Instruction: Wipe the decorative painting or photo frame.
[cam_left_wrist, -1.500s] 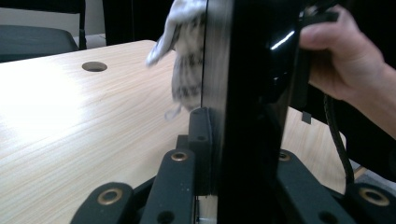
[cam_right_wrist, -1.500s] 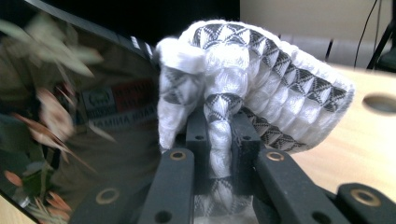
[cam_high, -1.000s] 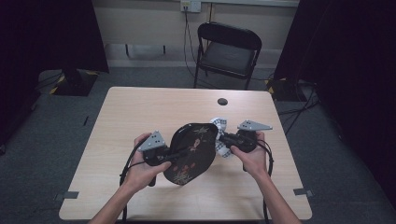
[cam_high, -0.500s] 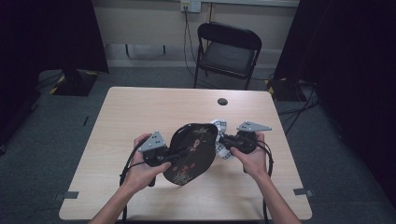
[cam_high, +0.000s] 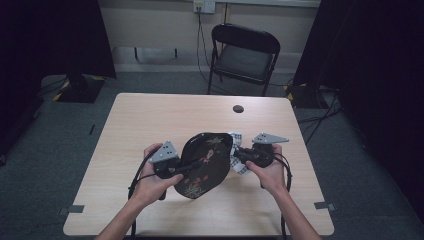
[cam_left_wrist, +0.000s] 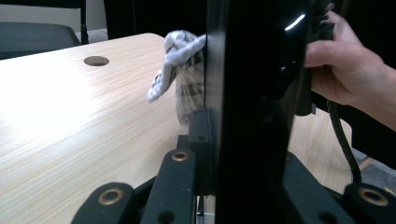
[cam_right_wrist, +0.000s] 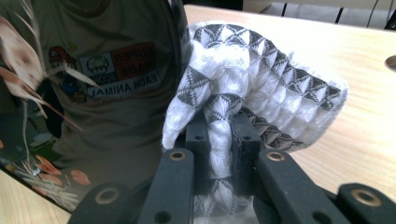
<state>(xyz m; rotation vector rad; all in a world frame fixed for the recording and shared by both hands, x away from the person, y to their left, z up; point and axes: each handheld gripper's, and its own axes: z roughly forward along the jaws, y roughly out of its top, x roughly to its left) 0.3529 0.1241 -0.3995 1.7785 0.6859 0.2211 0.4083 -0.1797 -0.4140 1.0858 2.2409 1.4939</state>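
A glossy black tray (cam_high: 205, 160) with a floral pattern is held up on edge over the table's front half. My left gripper (cam_high: 192, 167) is shut on its rim from the left. In the left gripper view the tray (cam_left_wrist: 252, 93) stands edge-on between the jaws of my left gripper (cam_left_wrist: 219, 135). My right gripper (cam_high: 239, 154) is shut on a white-and-grey patterned cloth (cam_high: 236, 137), which lies against the tray's right side. The right gripper view has the cloth (cam_right_wrist: 261, 79) bunched in my right gripper (cam_right_wrist: 223, 126), beside the tray's mirror-like face (cam_right_wrist: 70, 93).
The wooden table (cam_high: 150, 120) has a round cable hole (cam_high: 238, 108) at its far middle. A black folding chair (cam_high: 245, 55) stands behind the far edge. Cables run over the floor on both sides. The person's right hand (cam_left_wrist: 345, 70) is beyond the tray.
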